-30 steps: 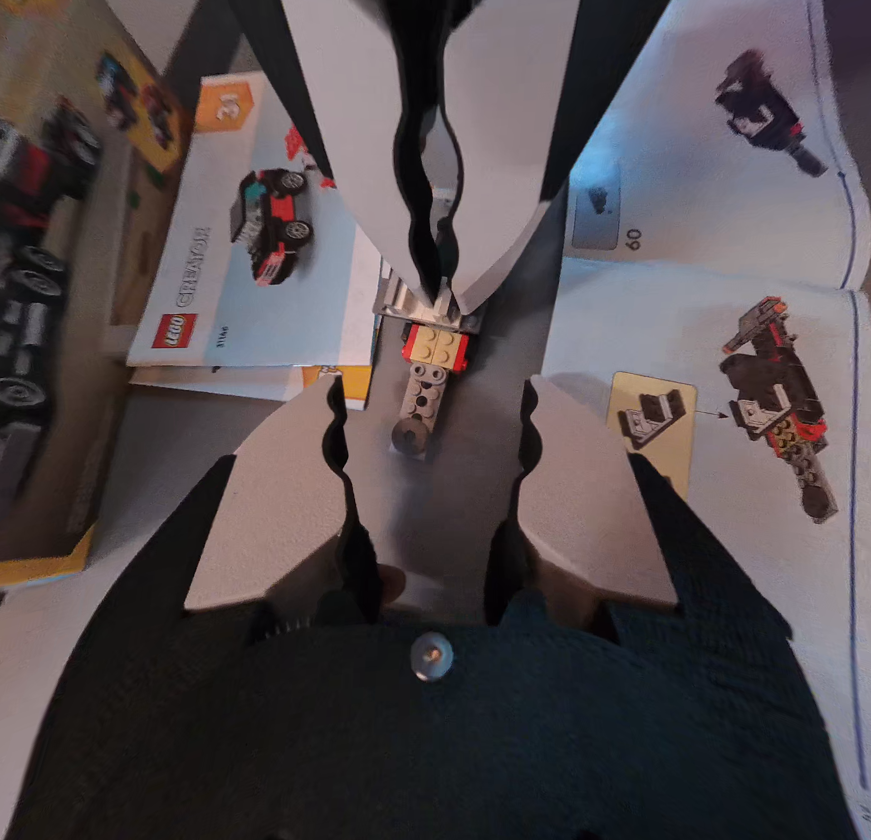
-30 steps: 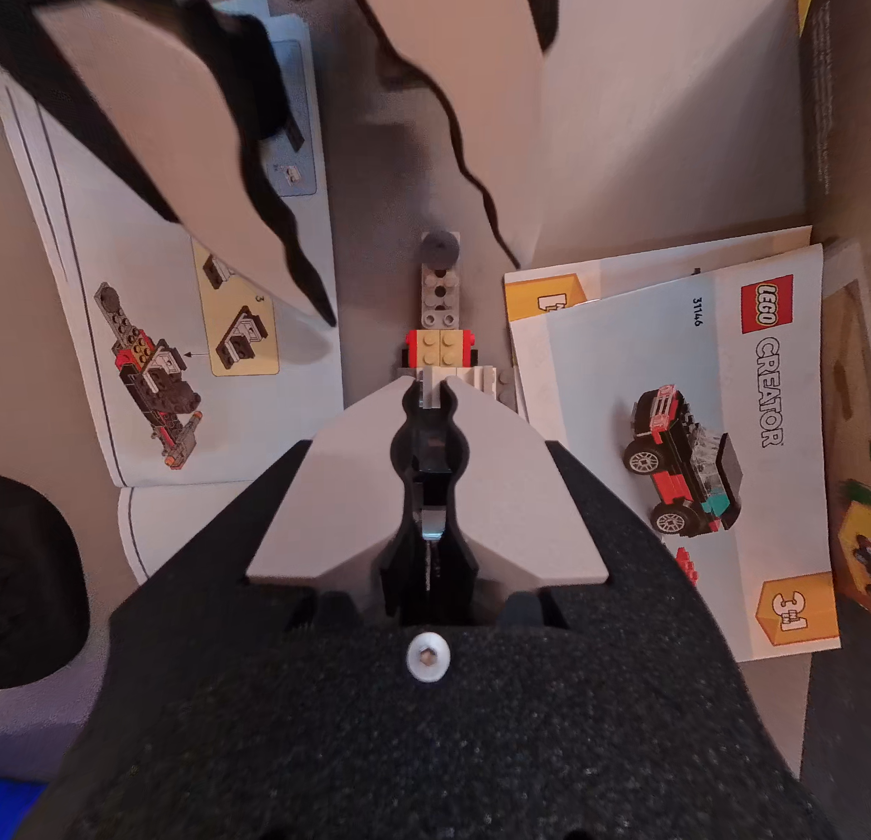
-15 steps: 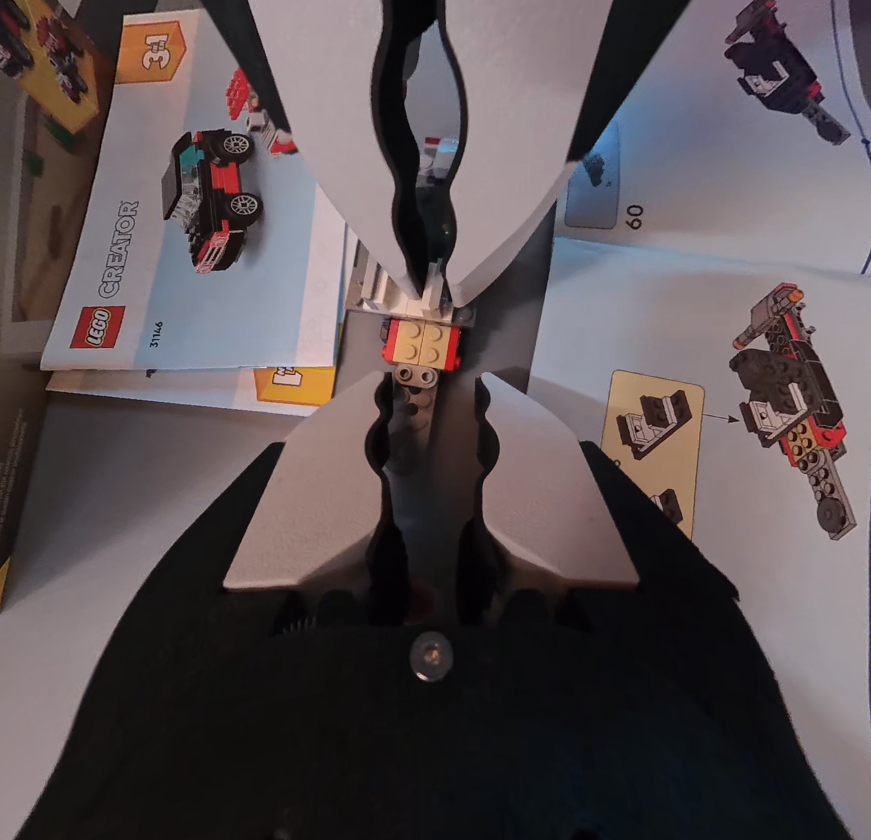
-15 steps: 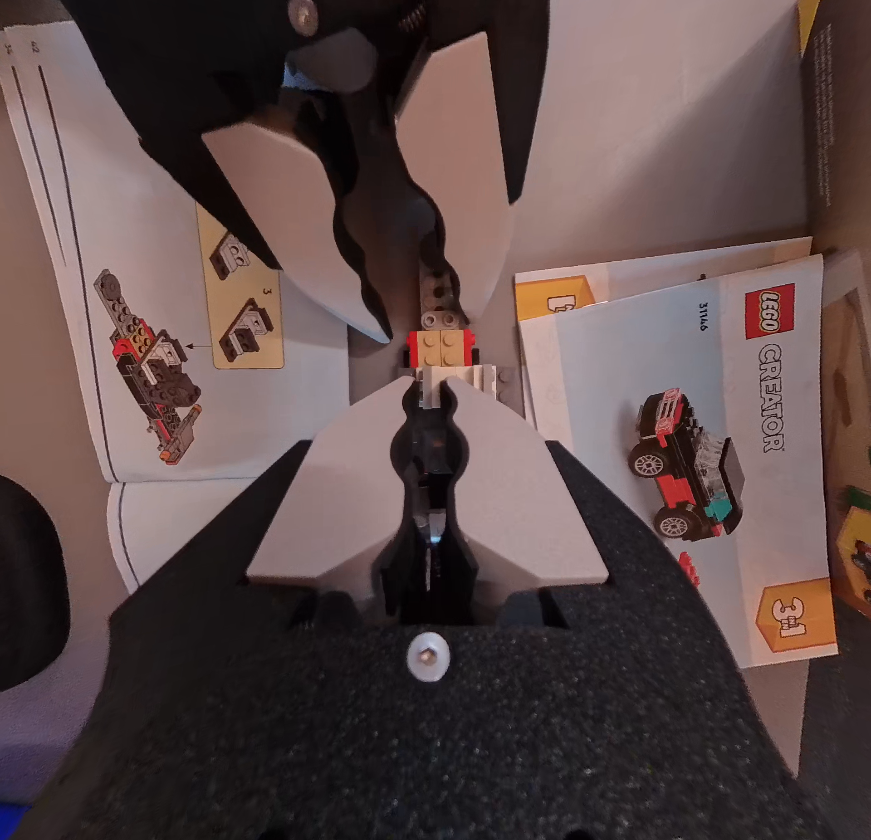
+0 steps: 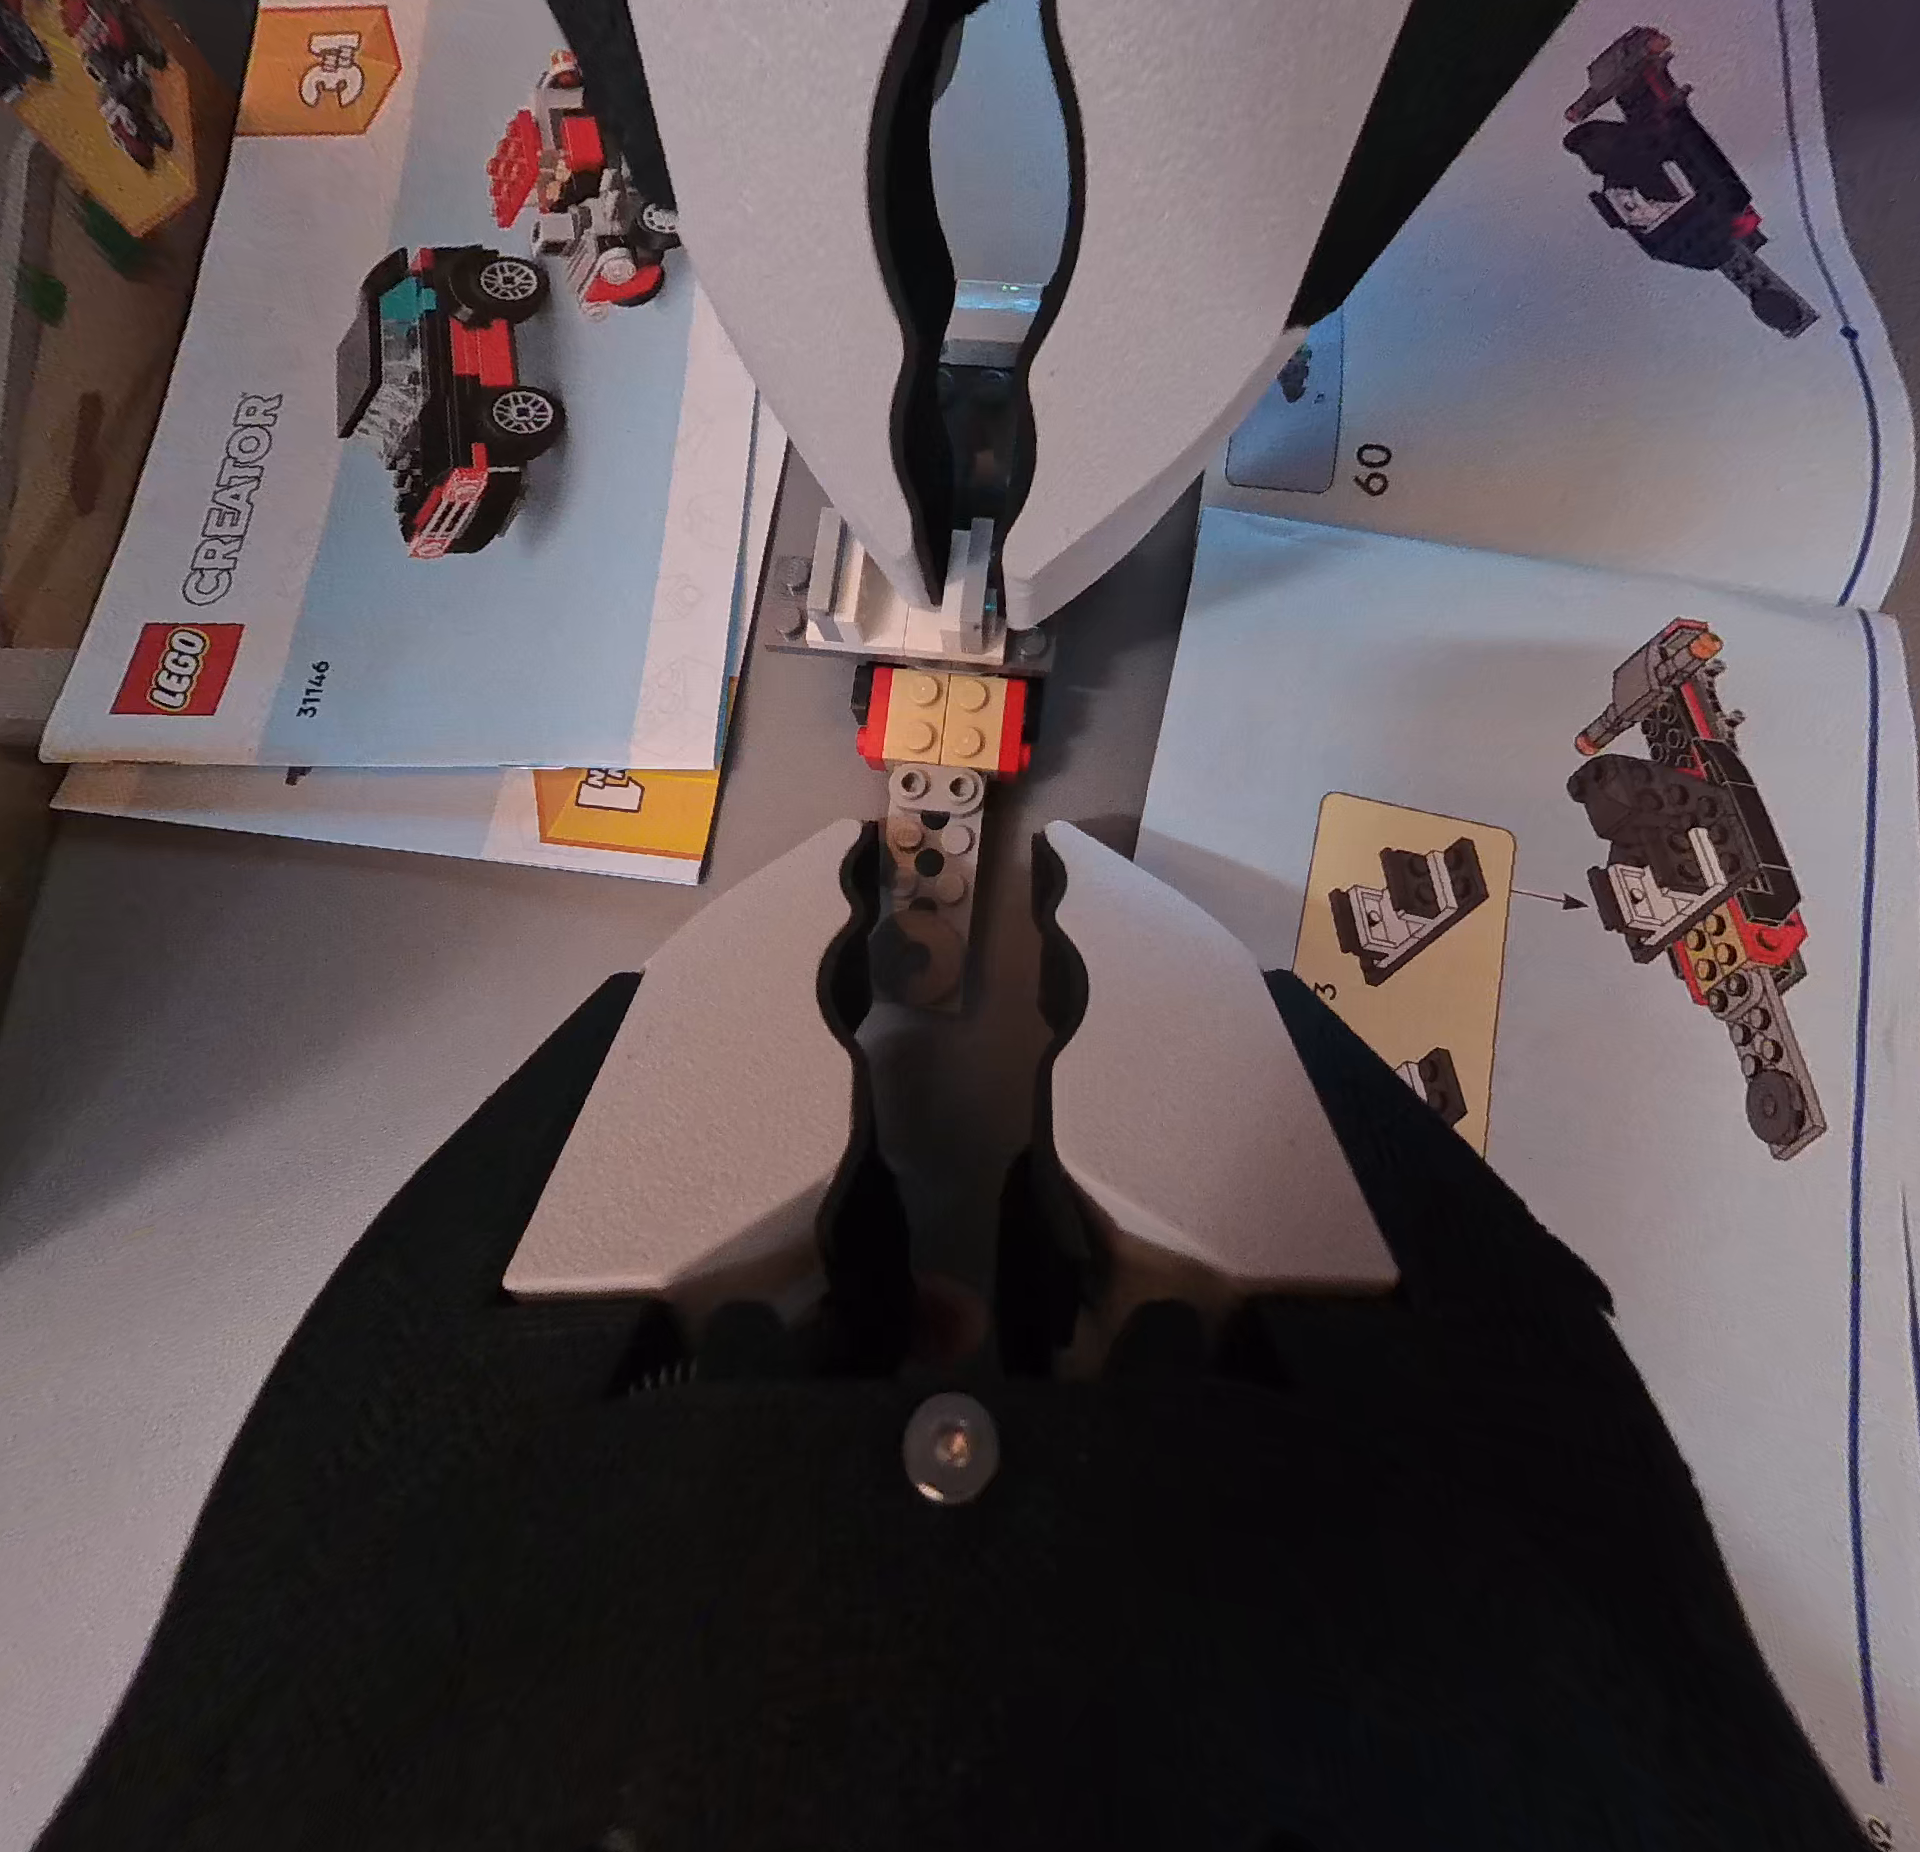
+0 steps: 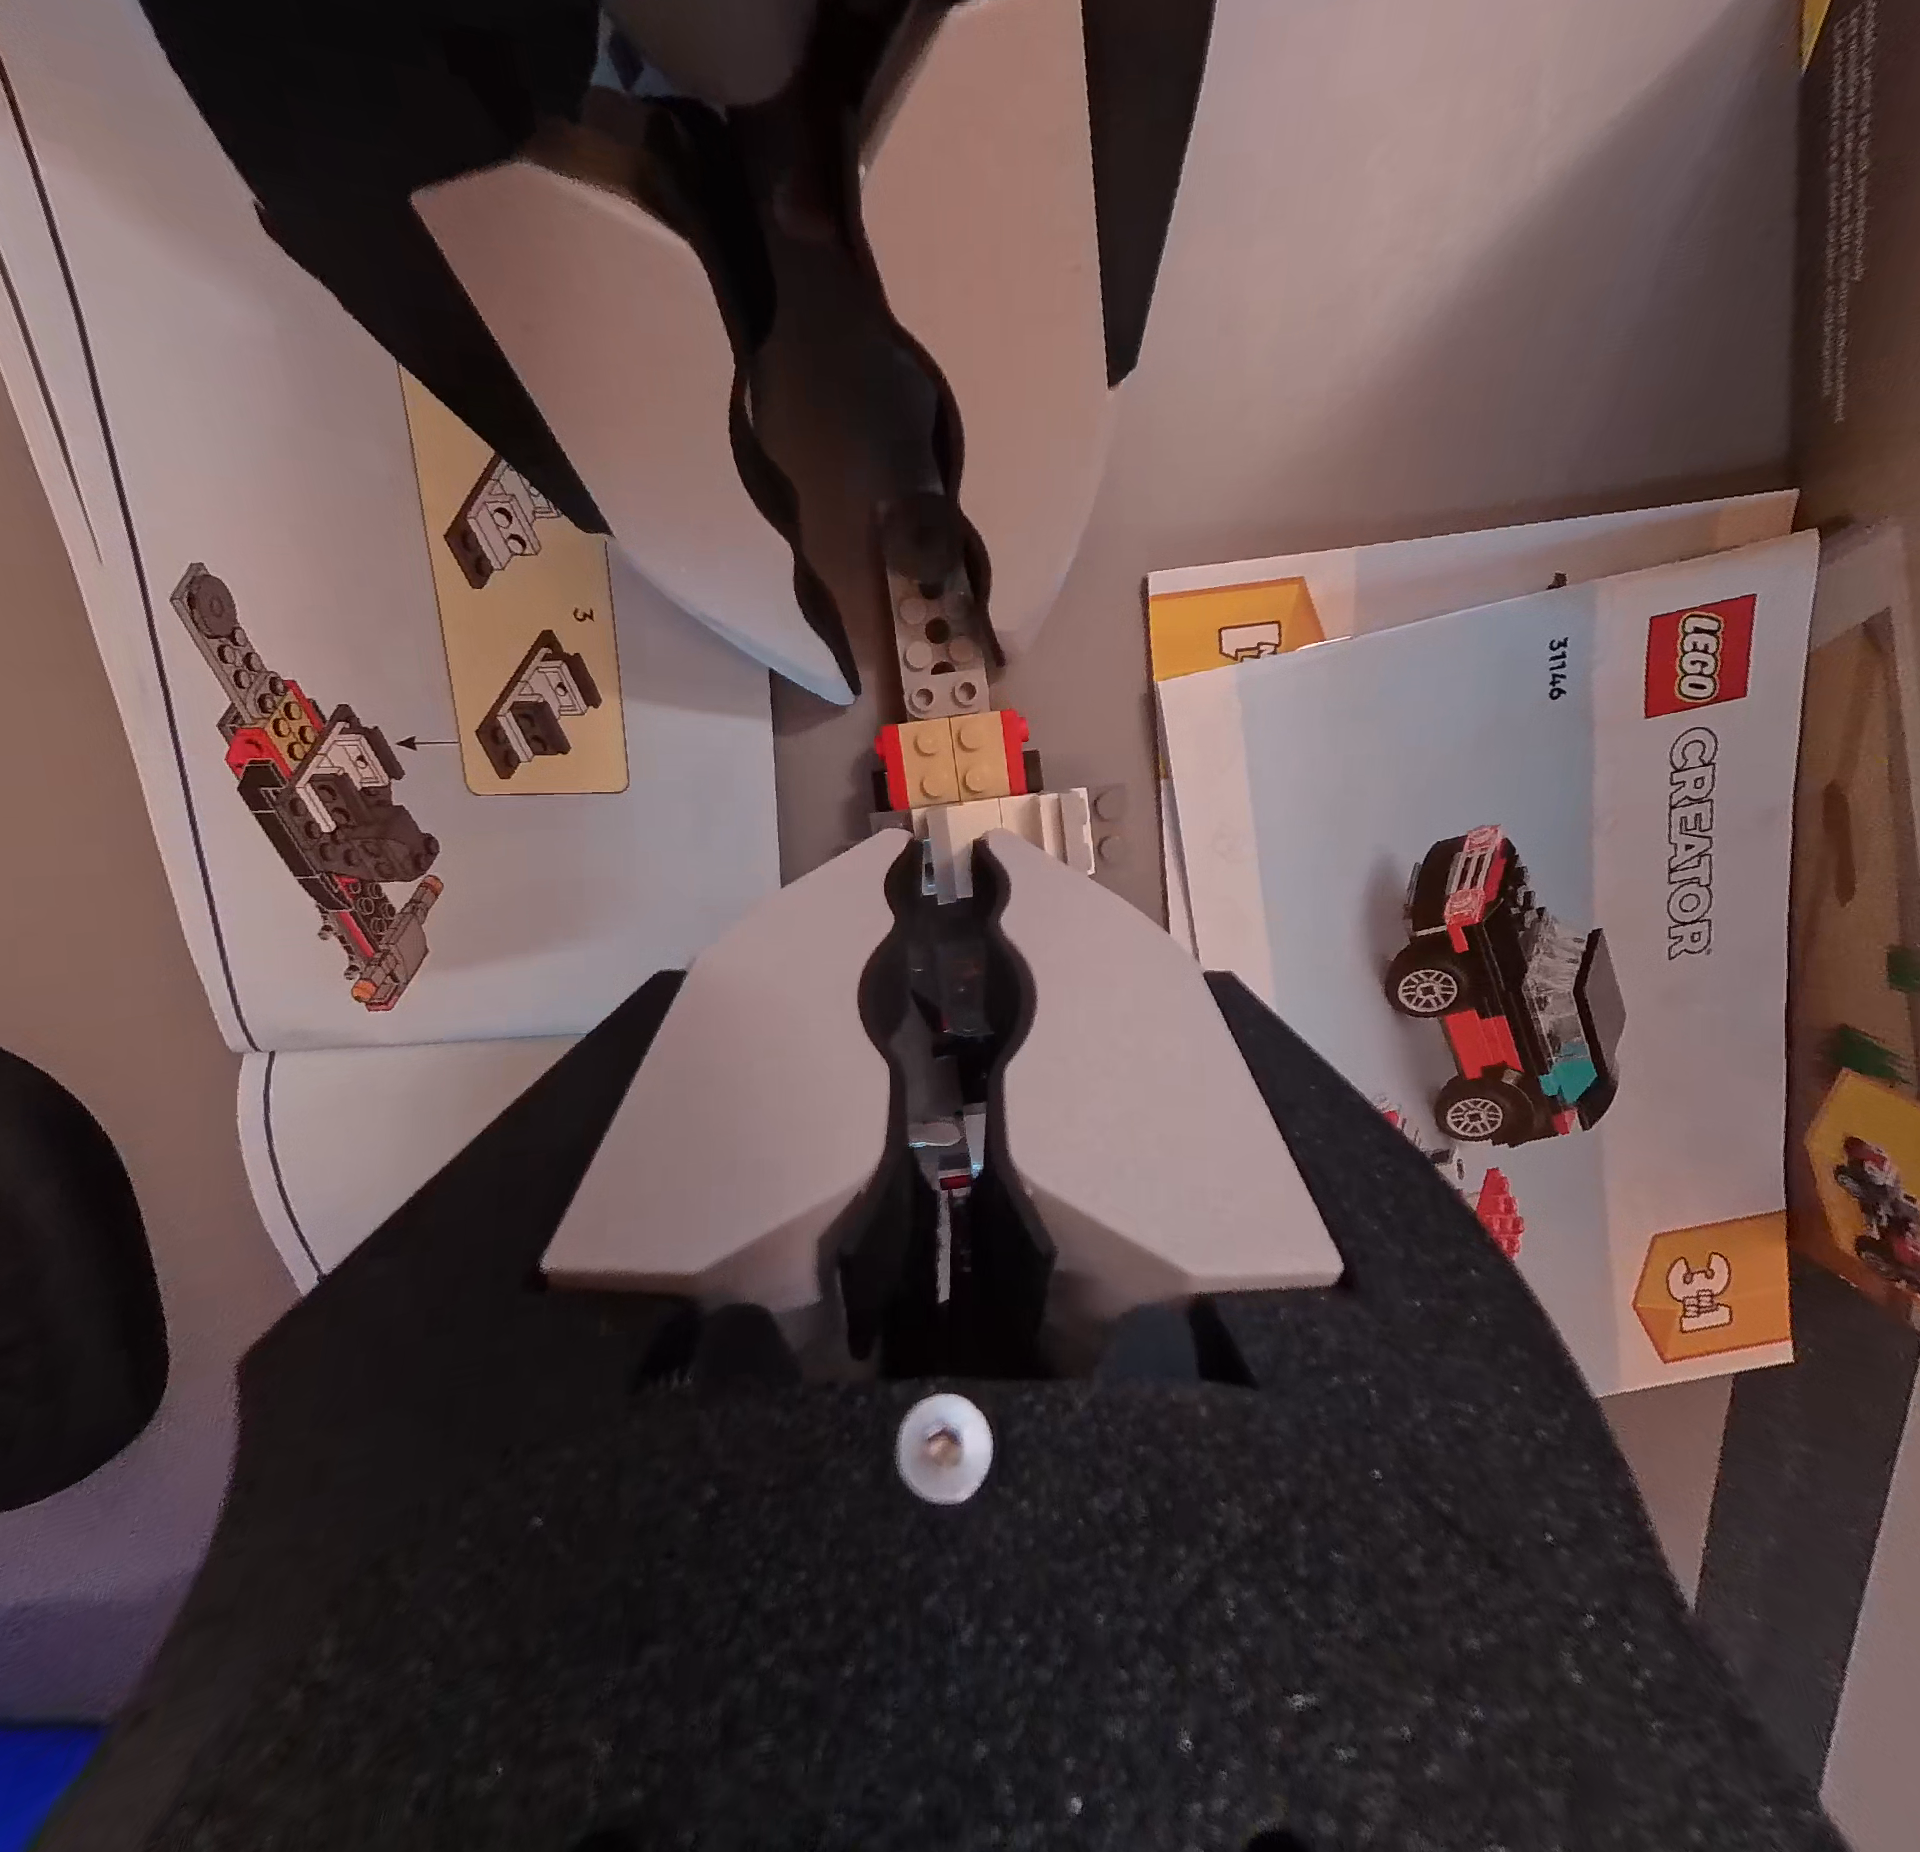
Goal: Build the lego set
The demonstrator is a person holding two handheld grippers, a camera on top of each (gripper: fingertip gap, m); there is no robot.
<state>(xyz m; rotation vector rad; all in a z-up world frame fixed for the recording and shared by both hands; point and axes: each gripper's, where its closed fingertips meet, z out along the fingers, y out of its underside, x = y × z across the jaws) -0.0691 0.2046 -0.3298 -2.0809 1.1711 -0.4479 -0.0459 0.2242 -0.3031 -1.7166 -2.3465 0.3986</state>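
The small lego model (image 5: 940, 722) lies on the grey table: a tan and red block, a grey holed plate with a dark round piece toward my left gripper, and white and grey bracket parts toward my right. My left gripper (image 5: 951, 836) is open, its fingers straddling the grey plate with a gap on each side. My right gripper (image 6: 951, 852) faces it from the other end and is shut on the model's (image 6: 951, 763) white bracket part. The right gripper also shows in the left wrist view (image 5: 971, 602), and the left gripper in the right wrist view (image 6: 920, 659).
An open instruction booklet (image 5: 1558, 659) lies on one side of the model, also in the right wrist view (image 6: 312, 815). Closed booklets (image 5: 416, 452) lie on the other side (image 6: 1507, 867). The set's box (image 5: 94, 88) stands beyond them. A dark object (image 6: 62, 1283) sits at the left edge. The grippers' ends are close to 5 cm from one another.
My left gripper has moved forward to the model and narrowed, so its fingers now straddle the grey plate. My right gripper has stayed shut on the model.
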